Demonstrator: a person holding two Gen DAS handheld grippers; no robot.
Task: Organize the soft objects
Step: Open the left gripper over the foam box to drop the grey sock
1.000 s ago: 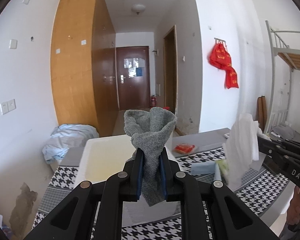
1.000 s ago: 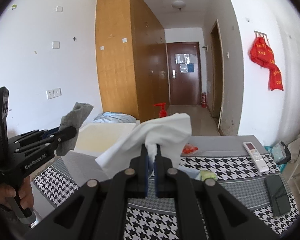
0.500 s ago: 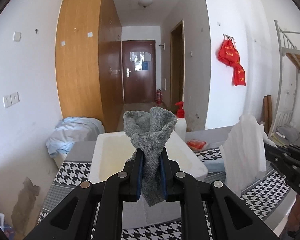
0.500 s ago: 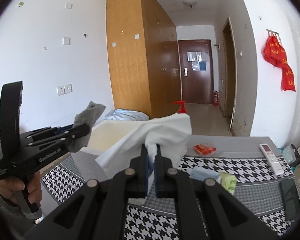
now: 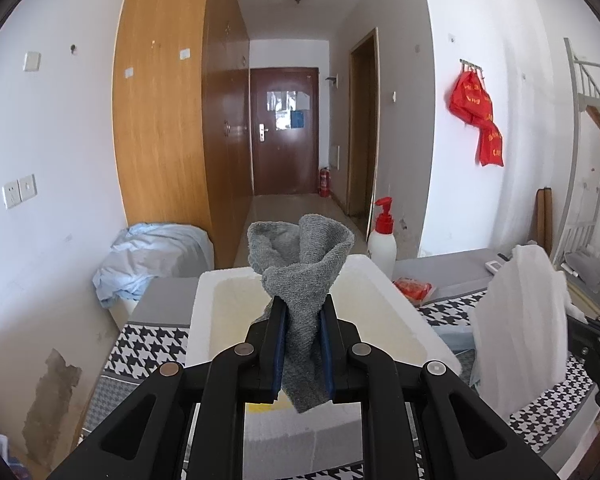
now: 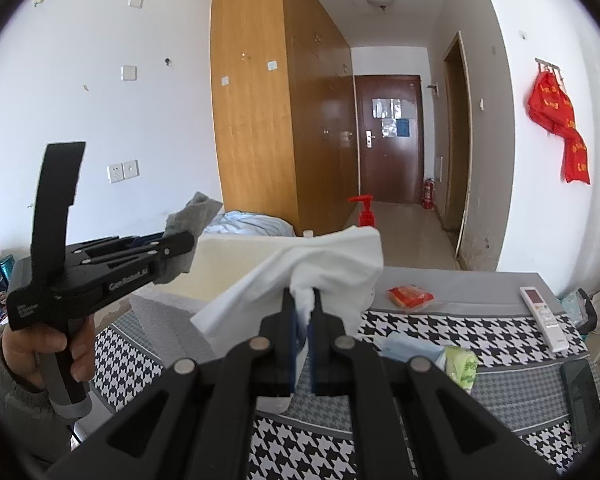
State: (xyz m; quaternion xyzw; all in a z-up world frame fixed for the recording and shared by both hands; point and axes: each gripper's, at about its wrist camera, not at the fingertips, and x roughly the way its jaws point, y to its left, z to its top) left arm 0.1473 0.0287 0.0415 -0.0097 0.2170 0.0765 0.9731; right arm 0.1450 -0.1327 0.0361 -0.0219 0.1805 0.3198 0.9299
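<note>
Left gripper [image 5: 303, 344] clenched on grey cloth [image 5: 304, 280], held over the white foam box [image 5: 204, 320] at the table's [image 6: 440, 336] left end. Right gripper [image 6: 303, 336] clamped on white cloth [image 6: 324, 268], held beside the box. Box looks empty: nothing stowed yet. Blue [image 6: 400, 348] and green [image 6: 462, 364] soft items lie mid-table, untouched.

A dormitory-style bedroom, lived in. Metal bunk bed frame [image 5: 580, 152] at the right, tall wooden wardrobe [image 6: 276, 120] along the left wall, brown entrance door [image 5: 286, 132] at the end of a narrow hallway. Crumpled pale blue bedding [image 5: 152, 256] in the corner, red bags [image 6: 560, 120] hung on wall hooks, houndstooth cloth [image 6: 460, 332] over the table.
</note>
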